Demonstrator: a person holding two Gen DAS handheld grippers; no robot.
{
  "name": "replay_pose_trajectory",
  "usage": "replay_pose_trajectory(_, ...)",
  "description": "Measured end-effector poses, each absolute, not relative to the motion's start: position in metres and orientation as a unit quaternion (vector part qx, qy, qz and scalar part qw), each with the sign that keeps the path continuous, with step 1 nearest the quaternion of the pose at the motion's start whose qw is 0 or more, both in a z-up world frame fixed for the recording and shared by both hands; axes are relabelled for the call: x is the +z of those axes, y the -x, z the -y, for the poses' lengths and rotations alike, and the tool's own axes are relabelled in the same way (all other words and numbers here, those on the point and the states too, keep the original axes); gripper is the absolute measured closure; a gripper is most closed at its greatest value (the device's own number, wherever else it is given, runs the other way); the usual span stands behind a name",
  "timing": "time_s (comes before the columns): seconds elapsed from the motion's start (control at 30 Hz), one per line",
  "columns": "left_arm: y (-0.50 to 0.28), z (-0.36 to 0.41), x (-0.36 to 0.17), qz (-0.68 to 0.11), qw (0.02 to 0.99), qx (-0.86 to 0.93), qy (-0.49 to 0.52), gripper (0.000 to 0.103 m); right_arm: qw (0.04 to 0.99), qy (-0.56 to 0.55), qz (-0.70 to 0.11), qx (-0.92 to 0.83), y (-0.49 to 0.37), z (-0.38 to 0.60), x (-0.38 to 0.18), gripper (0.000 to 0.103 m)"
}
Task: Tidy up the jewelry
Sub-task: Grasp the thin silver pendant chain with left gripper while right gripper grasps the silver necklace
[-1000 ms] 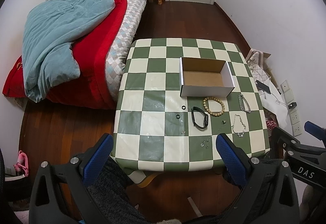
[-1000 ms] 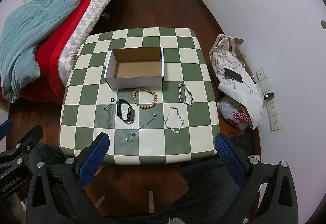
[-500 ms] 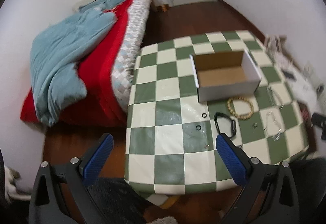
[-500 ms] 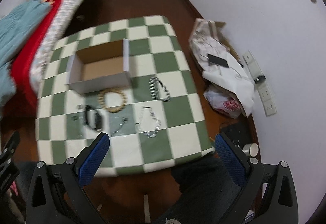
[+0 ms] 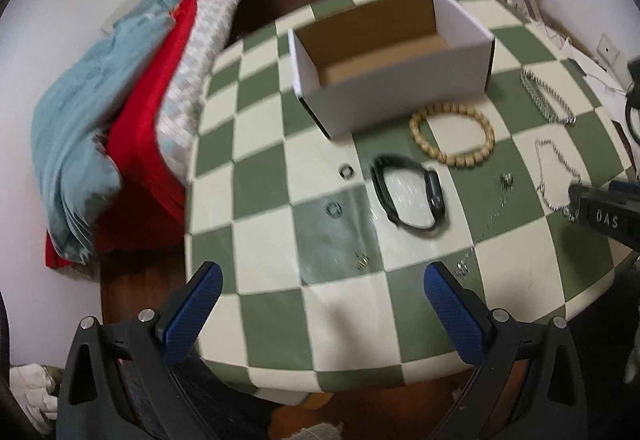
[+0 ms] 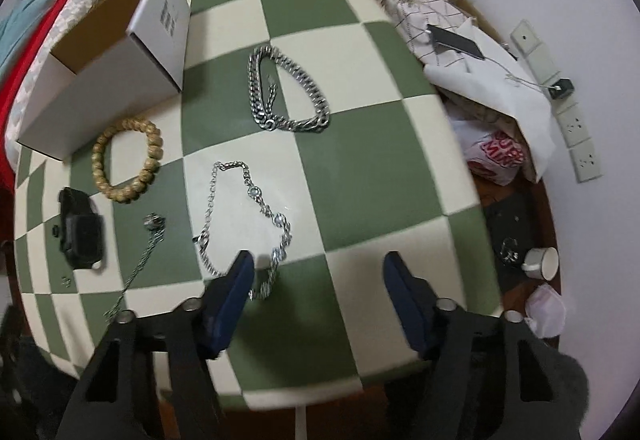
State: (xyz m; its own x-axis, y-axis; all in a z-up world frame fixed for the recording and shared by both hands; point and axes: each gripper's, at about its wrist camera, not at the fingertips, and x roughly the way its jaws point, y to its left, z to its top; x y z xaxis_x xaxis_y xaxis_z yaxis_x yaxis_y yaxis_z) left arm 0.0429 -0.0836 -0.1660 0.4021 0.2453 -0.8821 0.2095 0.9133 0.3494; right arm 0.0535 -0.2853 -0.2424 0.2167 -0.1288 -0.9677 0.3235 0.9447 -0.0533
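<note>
The jewelry lies loose on the checkered tabletop (image 5: 276,168) in front of the open white box (image 5: 400,88), which serves as landmark here; the wooden bead bracelet (image 5: 452,136) sits just beside the box's front wall; the black band (image 5: 408,192) lies nearer the camera than the beads; two small rings (image 5: 346,172) lie off the box's front left corner; the heavy silver chain (image 6: 288,92) lies to the right of the box; the thin jeweled necklace (image 6: 248,216) lies farther out from the box than the beads, with a fine pendant chain (image 6: 150,240) beside it. The right tool (image 6: 318,276) is wide open and holds nothing, its left finger over the necklace's near loop; whether it touches cannot be told. The left tool (image 5: 320,294) is also wide open and empty, above the tabletop's near edge; a bed (image 5: 152,100) stands left of the box.
</note>
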Motion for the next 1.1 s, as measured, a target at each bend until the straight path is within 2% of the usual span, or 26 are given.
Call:
replay_pose_trajectory(0.07, -0.043, 0.085, -0.174, -0.562, 0.804, 0.005, -0.194, 0.0, 0.787, -0.07, -0.599, -0.13, -0.056, 0.279, -0.242, 0.056)
replay_pose_trajectory(0.13, -0.041, 0.084, -0.182, -0.576, 0.797, -0.005, -0.179, 0.001, 0.796, -0.058, -0.591, -0.119, -0.056, 0.274, -0.241, 0.077)
replay_pose_trajectory(0.17, -0.04, 0.084, -0.185, -0.581, 0.795, -0.005, -0.177, 0.001, 0.797, -0.05, -0.591, -0.114, -0.055, 0.272, -0.241, 0.096)
replay_pose_trajectory(0.4, -0.026, 0.087, -0.198, -0.604, 0.784, -0.013, -0.139, 0.001, 0.794, -0.092, -0.594, -0.091, -0.041, 0.295, -0.233, 0.098)
replay_pose_trajectory(0.67, -0.041, 0.156, -0.19, -0.557, 0.81, -0.077, -0.168, 0.002, 0.798, -0.144, -0.579, -0.086, -0.03, 0.332, -0.223, 0.103)
replay_pose_trajectory(0.73, -0.052, 0.168, -0.194, -0.554, 0.811, -0.083, -0.168, 0.01, 0.799, -0.146, -0.577, -0.088, -0.029, 0.337, -0.221, 0.103)
replay_pose_trajectory(0.77, -0.055, 0.171, -0.196, -0.556, 0.81, -0.085, -0.165, 0.018, 0.8, -0.147, -0.576, -0.088, -0.029, 0.338, -0.221, 0.103)
replay_pose_trajectory(0.97, -0.07, 0.186, -0.209, -0.56, 0.808, -0.096, -0.154, 0.028, 0.806, -0.136, -0.568, -0.094, -0.03, 0.339, -0.222, 0.103)
replay_pose_trajectory(1.03, -0.072, 0.19, -0.215, -0.562, 0.807, -0.1, -0.153, 0.035, 0.808, -0.134, -0.566, -0.096, -0.03, 0.34, -0.223, 0.103)
replay_pose_trajectory(1.1, -0.074, 0.192, -0.222, -0.565, 0.803, -0.104, -0.158, 0.06, 0.808, -0.135, -0.565, -0.098, -0.03, 0.341, -0.227, 0.103)
